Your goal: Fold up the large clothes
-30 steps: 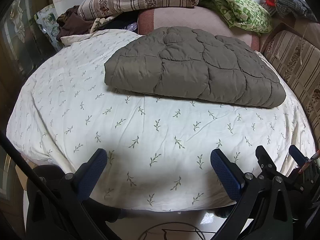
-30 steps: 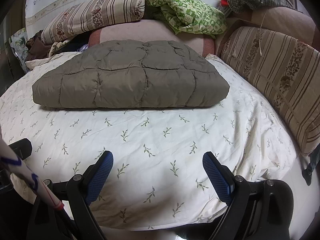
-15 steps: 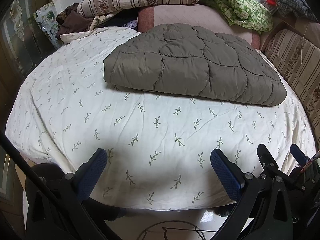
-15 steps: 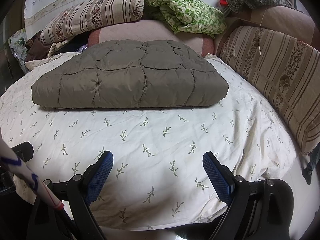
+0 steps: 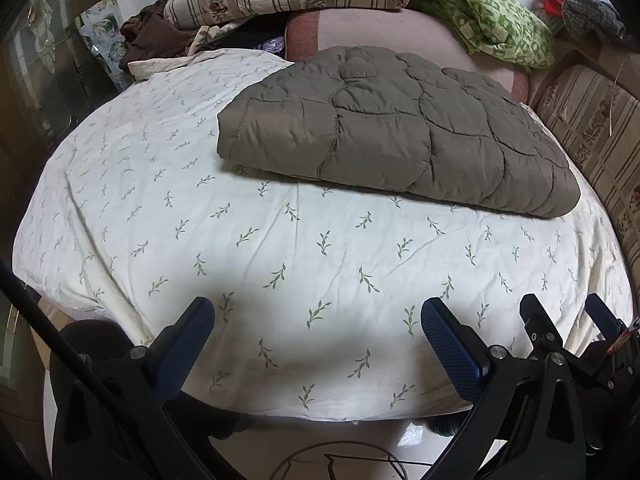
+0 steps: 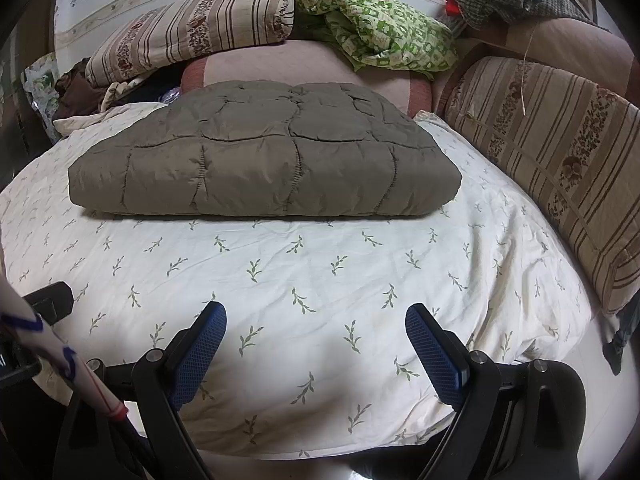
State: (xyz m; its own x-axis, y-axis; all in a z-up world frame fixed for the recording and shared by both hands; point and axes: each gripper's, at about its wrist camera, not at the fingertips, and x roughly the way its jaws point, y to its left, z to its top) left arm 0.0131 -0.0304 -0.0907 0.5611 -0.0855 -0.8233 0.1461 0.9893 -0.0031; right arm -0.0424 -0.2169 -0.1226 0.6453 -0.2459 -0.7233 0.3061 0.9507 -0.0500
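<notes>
An olive-brown quilted garment point(image 5: 392, 136) point(image 6: 264, 160) lies folded into a thick flat rectangle on the far half of the bed. My left gripper point(image 5: 318, 314) hangs open over the bed's near edge, well short of the garment, nothing between its blue pads. My right gripper point(image 6: 316, 318) is likewise open and empty over the near edge, facing the garment's long folded side. The right gripper's fingers point(image 5: 536, 320) show at the lower right of the left wrist view.
The bed has a white sheet with green sprigs point(image 5: 280, 248) point(image 6: 320, 272). Striped cushions point(image 6: 560, 152) line the right side. A striped pillow point(image 6: 192, 32), green patterned cloth point(image 6: 380, 24) and dark clothes point(image 5: 152, 36) pile at the headboard. Pale floor point(image 5: 340, 432) lies below.
Both cameras shift very slightly; the garment sits a touch higher in the left wrist view. Both grippers stay open and the garment has not moved on the bed.
</notes>
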